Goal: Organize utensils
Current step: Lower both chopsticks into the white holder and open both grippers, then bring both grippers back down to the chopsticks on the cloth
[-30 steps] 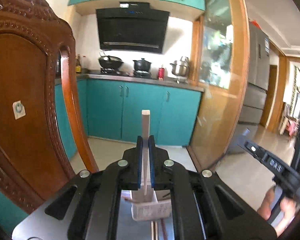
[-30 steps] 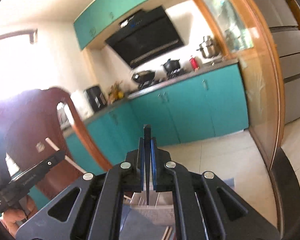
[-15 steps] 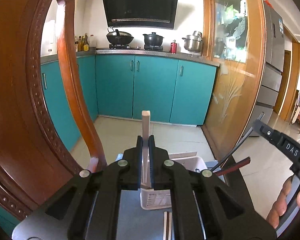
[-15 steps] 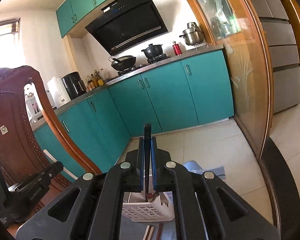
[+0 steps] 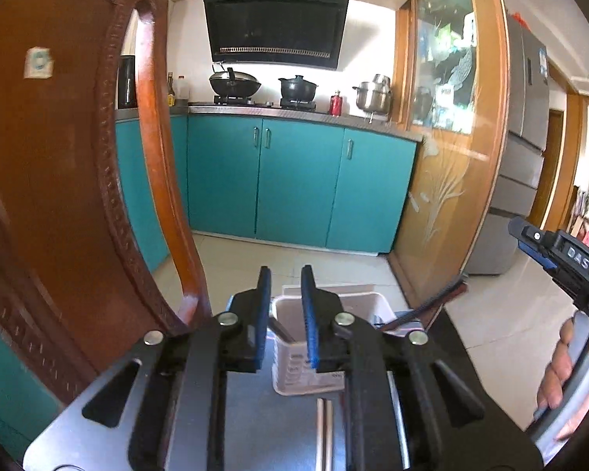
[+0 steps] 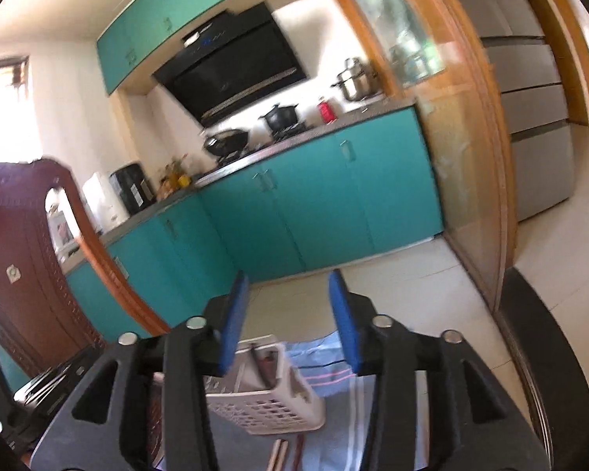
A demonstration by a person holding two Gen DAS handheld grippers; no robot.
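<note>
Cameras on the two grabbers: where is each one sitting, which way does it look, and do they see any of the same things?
Left wrist: sits on the left gripper, looking forward along its open blue fingers at the white basket, teal cabinets and wooden chair; the right gripper and hand show at its right edge.
Right wrist: sits on the right gripper, fingers open, tilted, looking over the same basket toward the cabinets; no hand shows.
Both share the basket, chair, cabinets and range hood.

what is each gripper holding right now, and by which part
Nothing. The left gripper and right gripper are both open and empty above the white basket.
</note>
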